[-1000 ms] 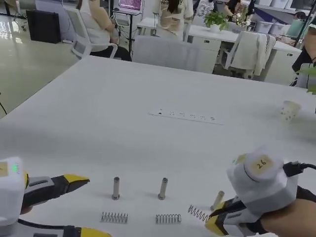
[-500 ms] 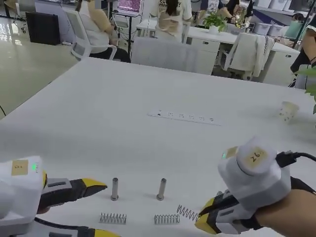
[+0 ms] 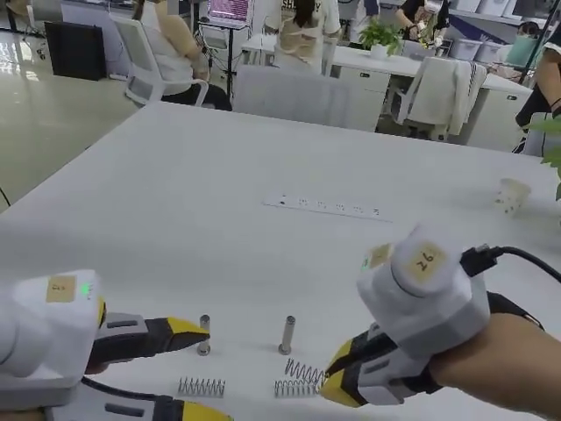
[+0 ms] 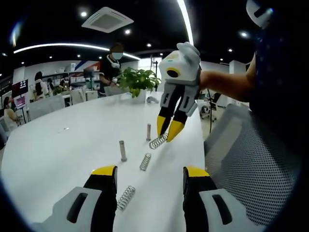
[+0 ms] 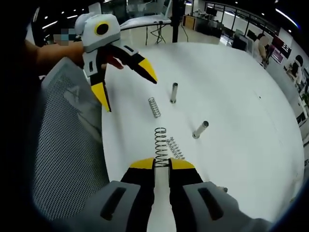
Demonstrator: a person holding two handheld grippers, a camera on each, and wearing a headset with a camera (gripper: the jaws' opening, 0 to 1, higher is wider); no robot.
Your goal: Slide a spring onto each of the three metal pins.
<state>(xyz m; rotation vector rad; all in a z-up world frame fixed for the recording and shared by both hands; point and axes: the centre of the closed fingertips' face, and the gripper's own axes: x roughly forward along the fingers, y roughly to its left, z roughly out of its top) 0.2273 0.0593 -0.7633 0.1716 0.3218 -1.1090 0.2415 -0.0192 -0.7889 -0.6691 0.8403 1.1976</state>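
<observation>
Spring [image 5: 161,142] is pinched at one end by the right gripper [image 5: 161,163], jaws almost closed, coil sticking out past the tips. Two loose springs [image 3: 202,386] lie on the table [image 3: 263,158] just in front of two standing pins [image 3: 204,335]. Left gripper [image 4: 148,171] is wide open and empty. In the head view the right gripper blocks the table behind it.

Leftmost pin [image 3: 204,321] partly behind left claw [image 3: 216,374]; spring [image 3: 301,372] end inside right claw [image 3: 327,392].

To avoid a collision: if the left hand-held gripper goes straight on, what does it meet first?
Probably the nearest spring, lying on the table just ahead between its open jaws, if it travels low enough; its height is unclear.
</observation>
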